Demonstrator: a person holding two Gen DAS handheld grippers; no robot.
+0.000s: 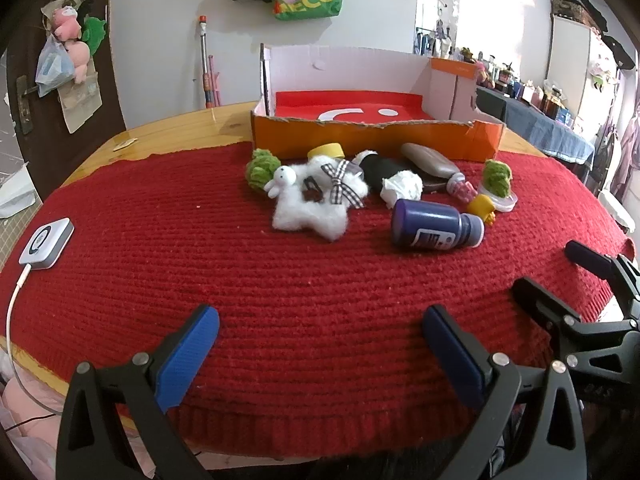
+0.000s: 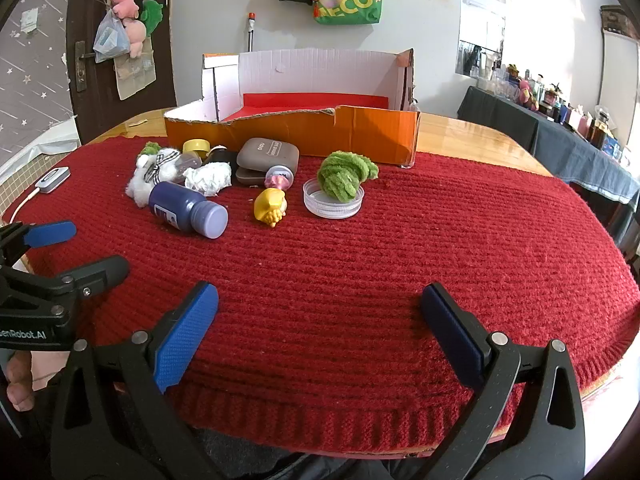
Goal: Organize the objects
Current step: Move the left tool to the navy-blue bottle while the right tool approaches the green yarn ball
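A heap of small objects lies on the red knitted cloth (image 1: 200, 272) in front of an orange cardboard box (image 1: 372, 136) (image 2: 296, 132). In it are a purple bottle (image 1: 434, 224) (image 2: 186, 208) on its side, a white plush star (image 1: 316, 200), a crumpled white tissue (image 2: 210, 178), a grey case (image 2: 268, 156), a yellow toy figure (image 2: 271, 205), and a green knitted piece (image 2: 344, 174) on a clear lid (image 2: 332, 202). My left gripper (image 1: 320, 320) is open near the cloth's front edge, empty. My right gripper (image 2: 320, 304) is open beside it, empty, also seen at the right edge (image 1: 544, 268).
A white device (image 1: 46, 242) with a cable lies on the cloth at the far left. The wooden table (image 2: 472, 128) shows around the cloth. A side table (image 2: 560, 128) with bottles stands at the right. Bags and plush toys hang on the wall and door behind.
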